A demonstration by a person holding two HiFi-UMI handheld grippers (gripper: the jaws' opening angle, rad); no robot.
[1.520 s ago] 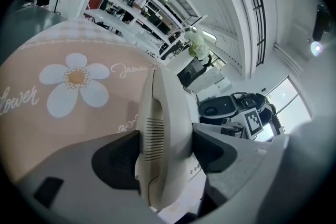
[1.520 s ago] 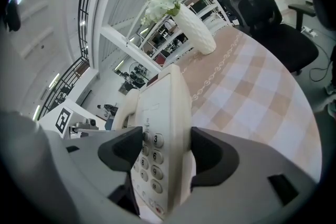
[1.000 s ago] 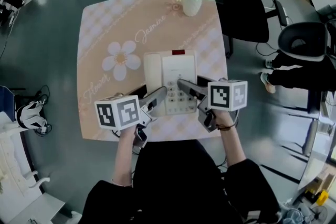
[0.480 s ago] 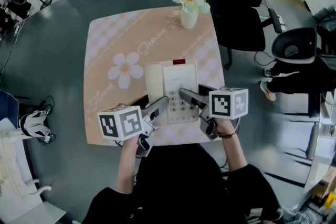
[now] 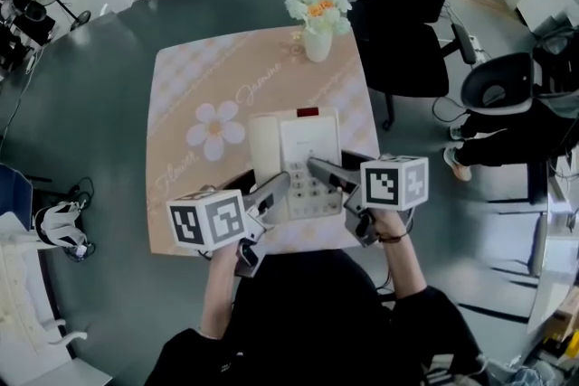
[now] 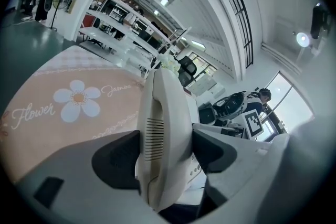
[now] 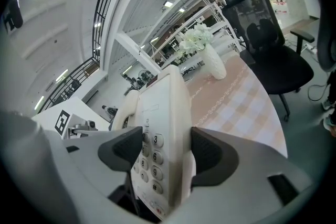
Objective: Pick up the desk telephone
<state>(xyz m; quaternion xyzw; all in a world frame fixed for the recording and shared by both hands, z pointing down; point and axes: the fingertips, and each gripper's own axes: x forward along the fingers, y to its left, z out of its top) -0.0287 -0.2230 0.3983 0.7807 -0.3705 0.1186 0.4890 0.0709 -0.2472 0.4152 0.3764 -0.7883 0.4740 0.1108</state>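
The cream plastic desk telephone (image 5: 308, 140) with handset and grey keypad is over the near edge of the peach checked mat with a white daisy print (image 5: 181, 104), right of its middle. The mat covers the dark grey round table (image 5: 90, 86). The left gripper (image 5: 262, 181) is clamped on the telephone's handset side, jaws pressed against both flanks of the handset. The right gripper (image 5: 327, 160) grips the keypad side, one jaw on the keys, the other on the outer edge. A white vase of pale flowers (image 5: 317, 18) stands at the mat's far right corner.
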